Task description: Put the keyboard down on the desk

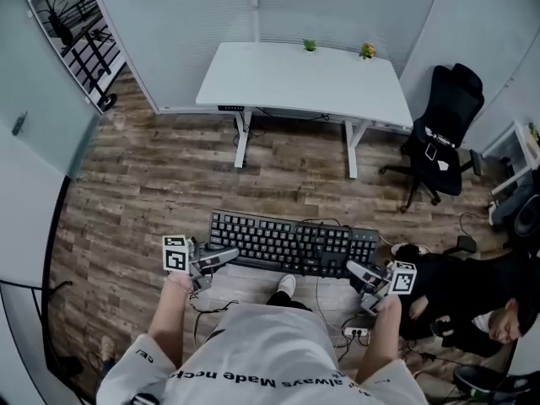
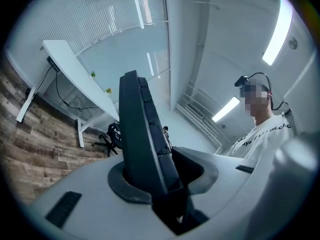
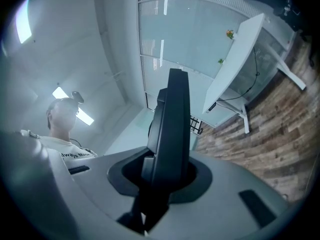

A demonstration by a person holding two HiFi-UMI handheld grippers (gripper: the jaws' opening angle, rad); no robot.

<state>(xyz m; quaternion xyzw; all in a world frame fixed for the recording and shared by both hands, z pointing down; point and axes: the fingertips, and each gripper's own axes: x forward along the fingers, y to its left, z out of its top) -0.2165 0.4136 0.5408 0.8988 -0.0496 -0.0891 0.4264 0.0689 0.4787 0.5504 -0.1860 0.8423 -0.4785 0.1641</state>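
The black rectangular plastic keyboard (image 1: pixel 291 243) is being carried clamped by the left gripper (image 1: pixel 224 257) and right gripper (image 1: pixel 357 269), well short of the white rectangular desk (image 1: pixel 304 78); the setting-down is not yet being done.

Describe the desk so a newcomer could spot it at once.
Look across the wood floor to the pale wall at the top of the head view. The desk stands against it, just left of the black chair. What marks it out is a broad white top on white legs, with two small plants on its far edge.
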